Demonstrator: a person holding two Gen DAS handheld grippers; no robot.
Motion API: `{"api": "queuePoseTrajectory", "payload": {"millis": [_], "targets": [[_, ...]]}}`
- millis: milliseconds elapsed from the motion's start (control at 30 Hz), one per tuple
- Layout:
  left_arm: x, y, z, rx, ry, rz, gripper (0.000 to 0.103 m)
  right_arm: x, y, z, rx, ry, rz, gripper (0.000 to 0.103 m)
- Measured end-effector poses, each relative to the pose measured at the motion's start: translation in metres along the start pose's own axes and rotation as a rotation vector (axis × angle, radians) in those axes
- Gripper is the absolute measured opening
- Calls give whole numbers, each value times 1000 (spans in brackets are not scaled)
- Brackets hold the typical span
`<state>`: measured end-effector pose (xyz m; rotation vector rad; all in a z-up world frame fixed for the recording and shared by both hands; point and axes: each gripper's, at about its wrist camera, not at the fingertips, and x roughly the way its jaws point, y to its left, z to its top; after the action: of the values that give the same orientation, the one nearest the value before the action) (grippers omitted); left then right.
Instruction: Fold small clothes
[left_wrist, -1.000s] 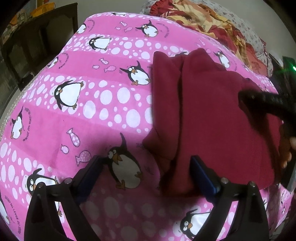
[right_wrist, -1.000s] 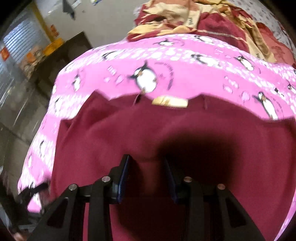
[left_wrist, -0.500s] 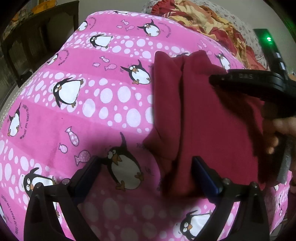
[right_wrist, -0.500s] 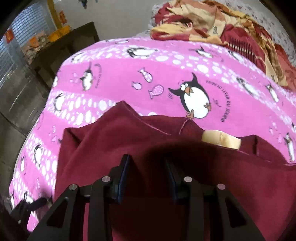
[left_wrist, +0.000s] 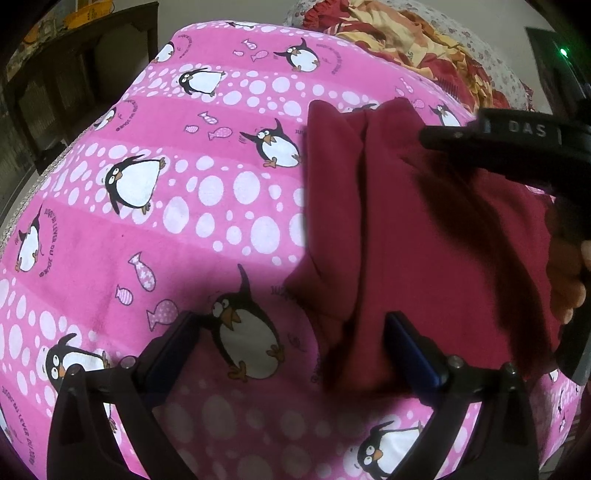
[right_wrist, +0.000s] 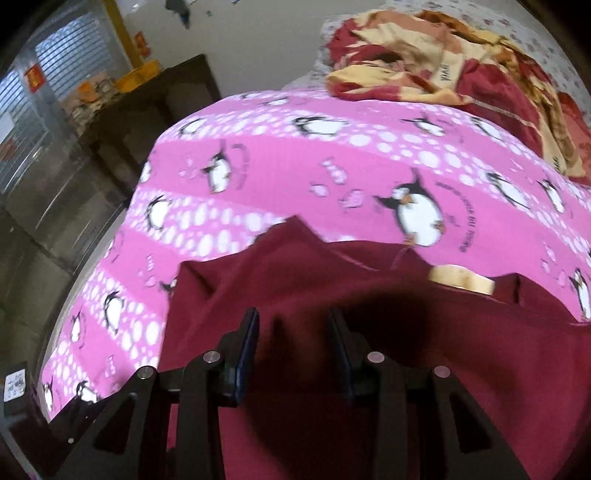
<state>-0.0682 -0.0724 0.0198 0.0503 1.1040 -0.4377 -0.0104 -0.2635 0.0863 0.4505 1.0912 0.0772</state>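
Note:
A maroon garment (left_wrist: 424, 229) lies partly folded on the pink penguin bedsheet (left_wrist: 221, 192), its left part doubled over along a long crease. My left gripper (left_wrist: 291, 343) hangs wide open over the garment's near left corner. That corner lies between the fingers, unpinched, with the right finger (left_wrist: 410, 347) against the cloth. My right gripper (right_wrist: 293, 343) hovers above the maroon garment (right_wrist: 369, 369) with its jaws partly apart and nothing gripped between them. It shows as a black bar (left_wrist: 509, 144) over the garment's far right, a hand (left_wrist: 569, 288) behind it. A beige neck label (right_wrist: 461, 278) shows at the collar.
A heap of red and yellow bedding (right_wrist: 443, 66) lies at the far end of the bed. Dark wooden furniture (right_wrist: 147, 110) stands beyond the bed's left edge. The bedsheet (right_wrist: 295, 166) is open pink cloth to the left of the garment and beyond it.
The right gripper has travelled up and leftward over the garment, and its view now takes in more bedsheet. The left gripper's jaws have spread slightly; it has stayed put.

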Motion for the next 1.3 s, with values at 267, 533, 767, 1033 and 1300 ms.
{"api": "queuePoseTrajectory", "payload": {"millis": [267,533,767,1033,1300], "targets": [[0,4,-1,-10,0,-19,102,50,15,14,-9,76,-28,41],[-2,9,-4,-10,-10,-41,103,42,25,26,18,81,42,68],[-5,11,-7,-15,-17,-52,103,69,68,24,-85,159,-2,88],[-7,11,-7,-23,-21,-40,103,70,74,12,-124,129,-81,56],[-13,4,1,-23,-41,-37,103,28,49,6,-64,67,70,21]]}}
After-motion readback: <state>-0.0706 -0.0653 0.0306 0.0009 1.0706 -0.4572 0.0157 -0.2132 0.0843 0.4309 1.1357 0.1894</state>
